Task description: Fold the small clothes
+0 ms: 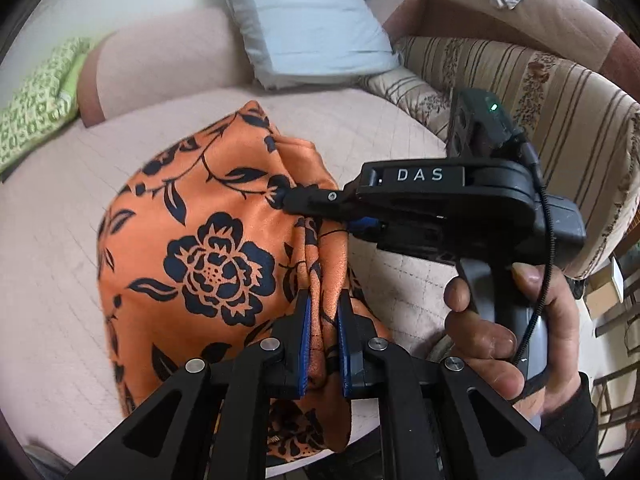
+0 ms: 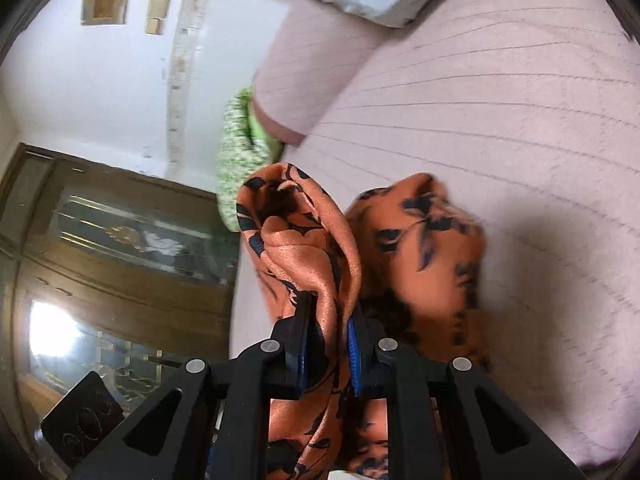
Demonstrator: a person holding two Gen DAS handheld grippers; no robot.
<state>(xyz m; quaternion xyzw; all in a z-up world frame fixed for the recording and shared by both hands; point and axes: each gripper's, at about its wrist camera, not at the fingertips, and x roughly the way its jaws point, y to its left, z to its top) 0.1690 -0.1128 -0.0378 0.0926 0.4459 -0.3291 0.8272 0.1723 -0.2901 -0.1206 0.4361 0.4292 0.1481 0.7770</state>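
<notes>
An orange garment with a dark blue flower print hangs above a pale pink bed. My left gripper is shut on a bunched edge of the garment, the cloth pinched between its blue pads. My right gripper reaches in from the right in the left wrist view and pinches the same edge higher up. In the right wrist view the right gripper is shut on a fold of the garment, which drapes down over the bed.
A light blue pillow lies at the head of the bed, a green patterned cushion at the far left. A striped blanket is heaped on the right. A wooden glass-fronted cabinet stands beside the bed.
</notes>
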